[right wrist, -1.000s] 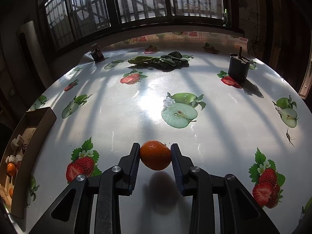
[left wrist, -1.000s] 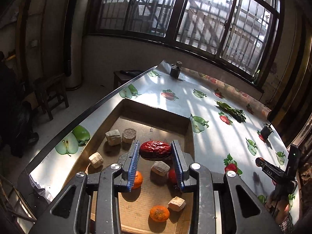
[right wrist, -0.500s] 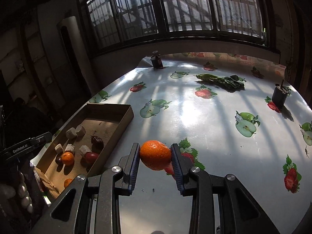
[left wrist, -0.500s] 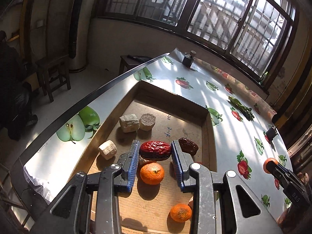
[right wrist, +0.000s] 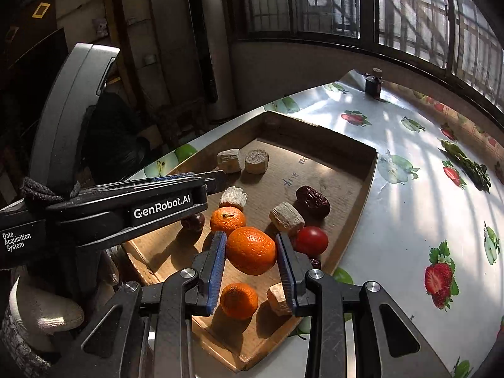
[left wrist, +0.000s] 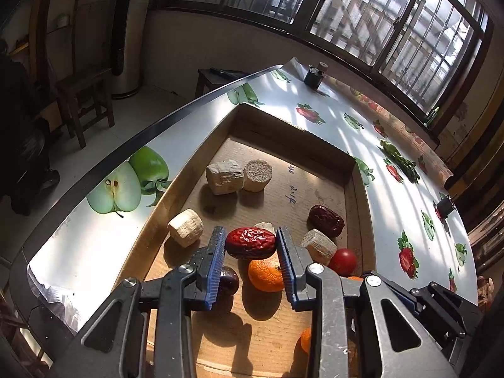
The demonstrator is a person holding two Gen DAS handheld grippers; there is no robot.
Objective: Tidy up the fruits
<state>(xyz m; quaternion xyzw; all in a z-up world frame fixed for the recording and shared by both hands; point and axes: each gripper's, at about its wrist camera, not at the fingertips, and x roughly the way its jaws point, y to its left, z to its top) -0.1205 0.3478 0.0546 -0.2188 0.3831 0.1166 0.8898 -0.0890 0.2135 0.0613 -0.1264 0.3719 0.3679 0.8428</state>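
My left gripper is shut on a glossy red date and holds it above the cardboard tray. My right gripper is shut on an orange tangerine above the same tray. In the tray lie two more tangerines, a dark red date, a red cherry tomato, a dark purple fruit and several pale cut stem pieces. The left gripper's body crosses the right wrist view over the tray's left side.
The tray sits at the near left corner of a table with a fruit-print cloth. A dark small jar stands at the far edge; green leaves lie further right. A wooden stool stands on the floor left.
My right gripper has carried the tangerine left from over the open table to above the tray. My left gripper has kept the red date and shifted slightly back over the tray.
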